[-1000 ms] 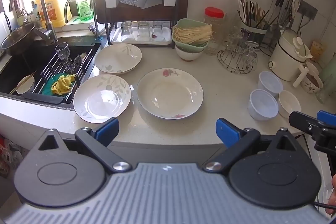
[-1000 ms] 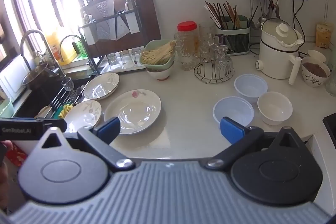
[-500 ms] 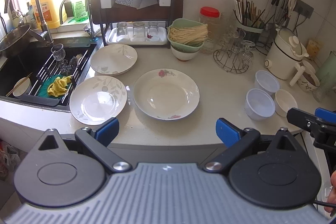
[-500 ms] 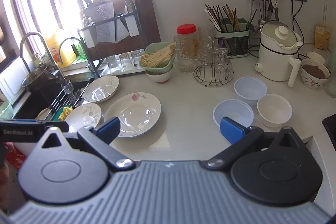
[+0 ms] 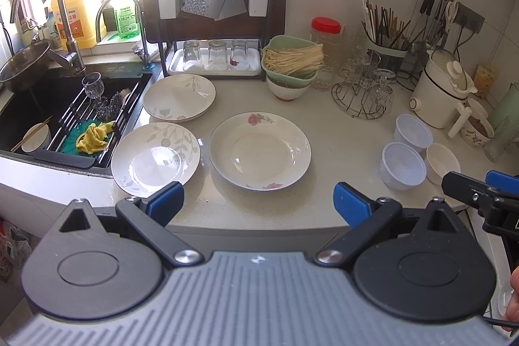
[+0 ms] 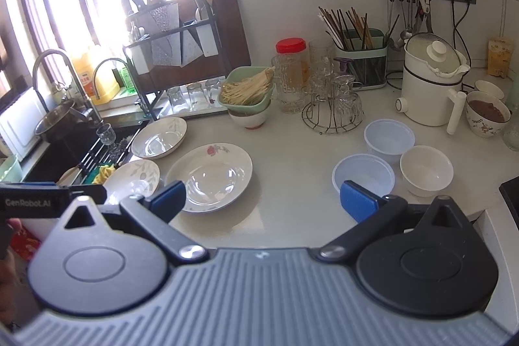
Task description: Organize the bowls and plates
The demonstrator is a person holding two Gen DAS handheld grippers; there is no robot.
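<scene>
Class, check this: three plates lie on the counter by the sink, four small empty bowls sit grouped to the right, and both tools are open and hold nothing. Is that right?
One slip: the group holds three small bowls, not four, as the right wrist view shows. The three plates, and the left tool and right tool open and empty, stand as stated.

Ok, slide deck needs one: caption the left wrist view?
Open left gripper faces three plates and three small bowls on the counter.
</scene>
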